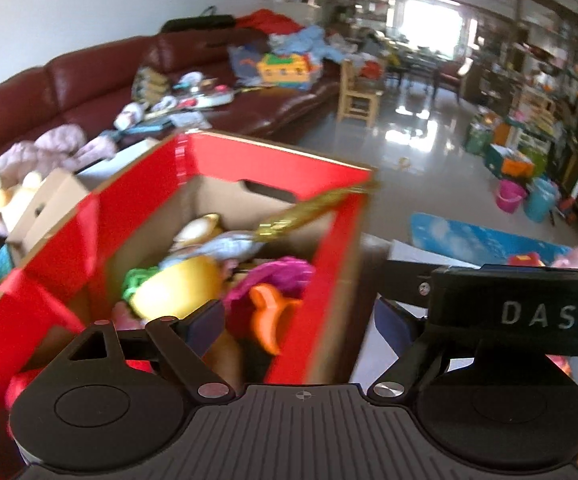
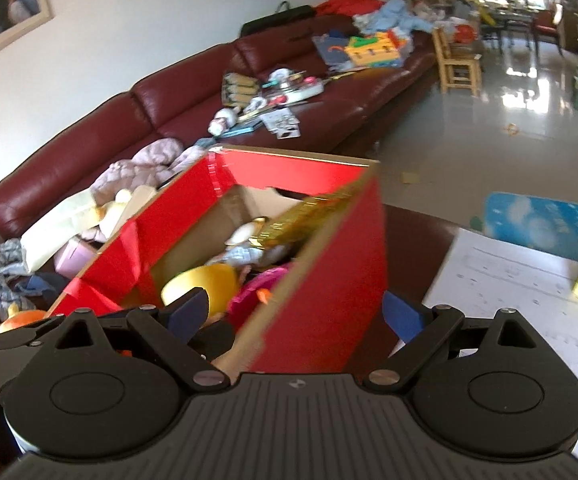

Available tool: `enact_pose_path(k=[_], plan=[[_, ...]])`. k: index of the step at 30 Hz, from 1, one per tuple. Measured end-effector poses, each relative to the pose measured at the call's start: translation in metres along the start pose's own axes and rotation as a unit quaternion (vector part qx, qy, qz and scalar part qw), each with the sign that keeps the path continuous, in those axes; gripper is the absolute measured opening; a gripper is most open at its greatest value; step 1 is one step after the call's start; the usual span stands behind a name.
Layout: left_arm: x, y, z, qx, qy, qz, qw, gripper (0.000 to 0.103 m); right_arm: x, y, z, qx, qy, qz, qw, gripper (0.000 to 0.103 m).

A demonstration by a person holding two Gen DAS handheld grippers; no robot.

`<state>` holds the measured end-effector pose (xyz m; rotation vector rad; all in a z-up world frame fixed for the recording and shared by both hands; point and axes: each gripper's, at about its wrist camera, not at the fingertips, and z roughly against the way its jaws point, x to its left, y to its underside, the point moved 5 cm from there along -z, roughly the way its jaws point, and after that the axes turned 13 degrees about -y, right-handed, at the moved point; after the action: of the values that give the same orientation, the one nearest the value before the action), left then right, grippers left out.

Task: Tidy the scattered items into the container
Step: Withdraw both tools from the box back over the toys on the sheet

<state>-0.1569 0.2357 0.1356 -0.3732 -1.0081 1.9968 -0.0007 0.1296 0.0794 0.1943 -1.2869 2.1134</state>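
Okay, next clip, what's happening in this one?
A person is tidying toys into a red cardboard box. Both hand-held grippers, left and right, are open, holding nothing, each straddling the box's near right wall. The box already holds a yellow bowl, an orange toy, pink fabric and a gold item leaning on its rim.
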Motion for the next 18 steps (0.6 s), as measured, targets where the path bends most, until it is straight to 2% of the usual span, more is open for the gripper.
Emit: enact_pose_path(k=[10,15,18], plan=[[-0.101,0.025,0.007,0.007,0.059,-0.072,0.9957,0.091,-0.083,0.026,0.068,-0.021,0.058,-0.065,0.996,0.096],[-0.157,0.052,-0.007,0.028,0.088,-0.114,0.9892,0.091,-0.133,0.047,0.095,-0.025,0.097,-0.09,0.991,0.096],[-0.184,0.068,-0.02,0.042,0.096,-0.145,0.984,0.091,-0.172,0.062,0.105,-0.022,0.123,-0.128,0.984,0.096]])
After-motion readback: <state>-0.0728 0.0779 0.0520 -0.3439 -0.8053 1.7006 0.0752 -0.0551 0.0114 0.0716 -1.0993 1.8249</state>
